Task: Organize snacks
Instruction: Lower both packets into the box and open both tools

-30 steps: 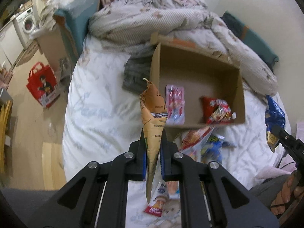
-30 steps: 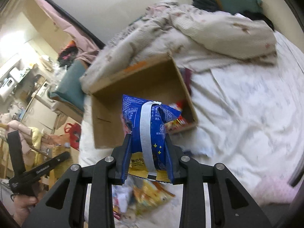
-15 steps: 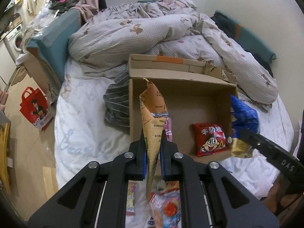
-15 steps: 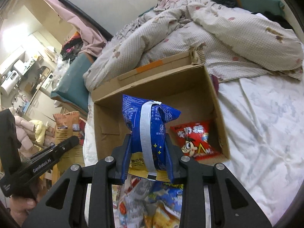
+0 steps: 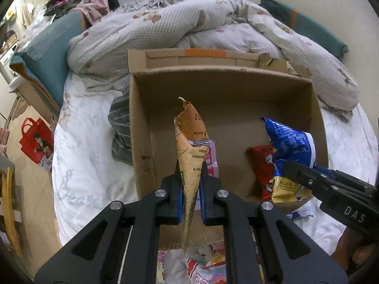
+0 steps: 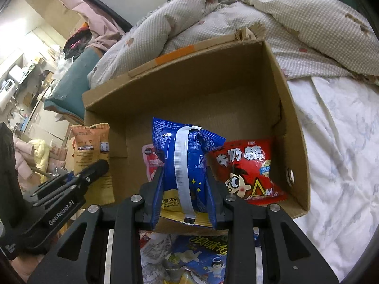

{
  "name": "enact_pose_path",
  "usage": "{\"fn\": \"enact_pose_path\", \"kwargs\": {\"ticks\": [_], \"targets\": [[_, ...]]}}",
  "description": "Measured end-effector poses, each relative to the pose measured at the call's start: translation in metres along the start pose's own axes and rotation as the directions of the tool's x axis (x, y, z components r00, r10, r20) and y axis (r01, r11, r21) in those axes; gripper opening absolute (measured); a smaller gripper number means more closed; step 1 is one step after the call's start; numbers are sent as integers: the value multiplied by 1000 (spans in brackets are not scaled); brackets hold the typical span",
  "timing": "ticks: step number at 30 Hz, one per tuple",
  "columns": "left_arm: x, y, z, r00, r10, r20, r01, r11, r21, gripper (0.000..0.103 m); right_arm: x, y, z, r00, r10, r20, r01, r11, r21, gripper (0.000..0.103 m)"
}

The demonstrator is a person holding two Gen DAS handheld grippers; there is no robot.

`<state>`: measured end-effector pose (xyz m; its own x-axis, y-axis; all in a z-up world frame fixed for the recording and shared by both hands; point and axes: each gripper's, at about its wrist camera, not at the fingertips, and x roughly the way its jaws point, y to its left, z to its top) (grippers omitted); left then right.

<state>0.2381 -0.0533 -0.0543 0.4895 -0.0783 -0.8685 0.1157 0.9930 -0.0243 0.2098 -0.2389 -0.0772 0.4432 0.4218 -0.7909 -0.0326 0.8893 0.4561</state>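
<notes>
partly hidden behind the blue bag (image 6: 187,163), a pink packet (image 6: 149,159), perhaps sweets.

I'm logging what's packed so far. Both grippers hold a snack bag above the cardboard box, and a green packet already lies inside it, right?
Not quite: the packet lying inside the cardboard box is red, not green, as the right wrist view shows. The rest stands: the left gripper pinches a tan bag and the right gripper clamps a blue bag above the box.
</notes>
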Motion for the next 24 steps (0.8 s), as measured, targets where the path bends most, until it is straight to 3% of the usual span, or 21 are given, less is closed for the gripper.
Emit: {"fn": "enact_pose_path", "kwargs": {"ticks": [3, 18, 19, 20, 22, 24], "targets": [[3, -2, -3, 999, 33, 0, -33, 999, 19, 9, 6, -2, 0, 1000, 12, -21, -11, 1000, 17, 33], [-6, 2, -3, 999, 5, 36, -5, 1000, 19, 10, 9, -7, 2, 998, 63, -16, -61, 996, 67, 36], [-7, 0, -5, 999, 7, 35, -8, 1000, 23, 19, 8, -6, 3, 998, 66, -14, -65, 996, 68, 38], [-8, 0, -5, 999, 8, 32, -9, 1000, 25, 37, 8, -6, 3, 998, 65, -13, -64, 996, 66, 41], [-11, 3, -7, 999, -2, 39, 1, 1000, 6, 64, 6, -6, 4, 999, 48, -3, -48, 997, 66, 70], [-14, 7, -7, 998, -5, 56, 6, 1000, -20, 75, 3, -6, 5, 999, 39, 16, -40, 997, 67, 73]]}}
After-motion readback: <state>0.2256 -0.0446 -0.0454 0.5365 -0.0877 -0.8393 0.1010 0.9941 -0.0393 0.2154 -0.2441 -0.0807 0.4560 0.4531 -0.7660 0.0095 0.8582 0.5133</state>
